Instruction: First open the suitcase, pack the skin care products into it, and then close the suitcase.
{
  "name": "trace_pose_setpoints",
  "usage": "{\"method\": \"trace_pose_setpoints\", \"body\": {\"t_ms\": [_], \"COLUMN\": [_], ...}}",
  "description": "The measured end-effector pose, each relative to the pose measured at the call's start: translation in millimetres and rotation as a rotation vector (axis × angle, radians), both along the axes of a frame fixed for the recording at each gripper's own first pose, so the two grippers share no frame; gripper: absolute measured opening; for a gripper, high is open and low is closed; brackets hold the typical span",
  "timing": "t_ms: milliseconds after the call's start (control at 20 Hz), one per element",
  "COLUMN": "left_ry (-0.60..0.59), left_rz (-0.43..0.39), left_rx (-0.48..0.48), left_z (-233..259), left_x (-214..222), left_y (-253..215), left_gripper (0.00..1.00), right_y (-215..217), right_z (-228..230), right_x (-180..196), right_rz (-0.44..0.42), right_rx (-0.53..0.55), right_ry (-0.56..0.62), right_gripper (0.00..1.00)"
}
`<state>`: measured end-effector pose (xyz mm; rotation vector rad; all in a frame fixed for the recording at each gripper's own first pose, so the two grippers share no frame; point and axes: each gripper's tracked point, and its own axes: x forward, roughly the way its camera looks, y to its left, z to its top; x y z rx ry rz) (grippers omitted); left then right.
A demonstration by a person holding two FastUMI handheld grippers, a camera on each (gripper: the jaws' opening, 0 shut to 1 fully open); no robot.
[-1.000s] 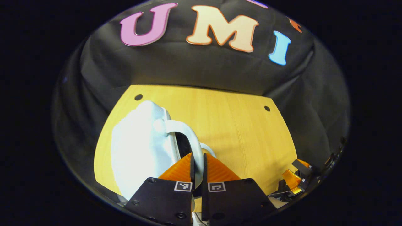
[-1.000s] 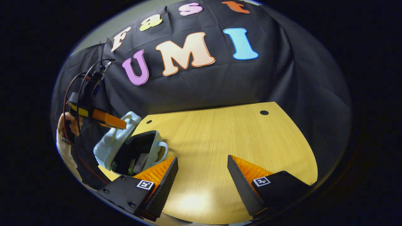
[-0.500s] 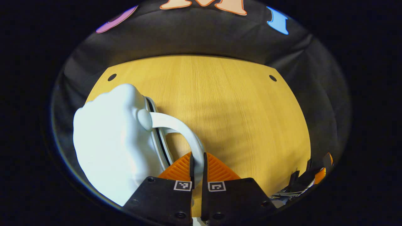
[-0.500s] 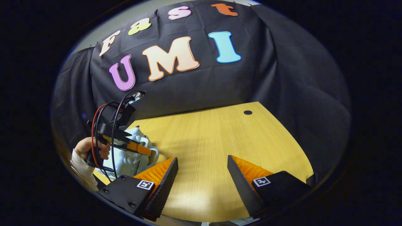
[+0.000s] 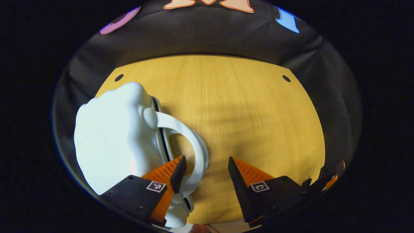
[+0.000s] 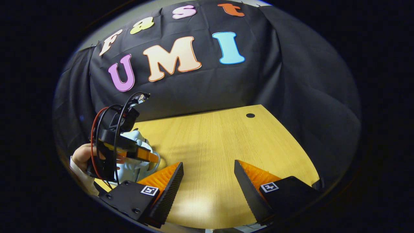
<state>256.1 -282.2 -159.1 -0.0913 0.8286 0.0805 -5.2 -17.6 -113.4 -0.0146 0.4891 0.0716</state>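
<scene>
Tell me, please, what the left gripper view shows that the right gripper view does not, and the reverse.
Left gripper view: the suitcase's handle close up, lying between the fingers of the open left gripper, and the dark seam between the suitcase's shells.

Right gripper view: the hand holding the left gripper, its red and black cables, and the open right gripper over bare table.

Both: the pale suitcase, the wooden table and the black cloth wall.

Black tool (image 6: 147,157) body, red and black cables (image 6: 97,129), white sleeve (image 6: 79,173)
</scene>
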Motion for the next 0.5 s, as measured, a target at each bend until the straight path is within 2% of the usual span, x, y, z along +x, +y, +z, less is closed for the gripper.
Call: {"method": "trace_pose_setpoints", "body": {"t_ms": [250, 400, 450, 500], "left_ry": [0.013, 0.032, 0.036, 0.038], "left_rz": [-0.039, -0.056, -0.057, -0.061], "left_rx": [0.029, 0.012, 0.010, 0.010], "left_z": [9, 6, 6, 6], "left_x": [-21, -31, -34, -36], "left_y": [-10, -16, -18, -19], "left_gripper": [0.89, 0.87, 0.85, 0.86], "right_y": [-1, -1, -1, 0], "right_z": [7, 8, 9, 9], "right_x": [3, 2, 2, 1], "right_rz": [0.005, 0.007, 0.010, 0.013], "right_rx": [0.008, 0.016, 0.015, 0.014], "right_ry": [-0.017, -0.017, -0.019, -0.020], "right_gripper": [0.93, 0.93, 0.98, 0.92]}}
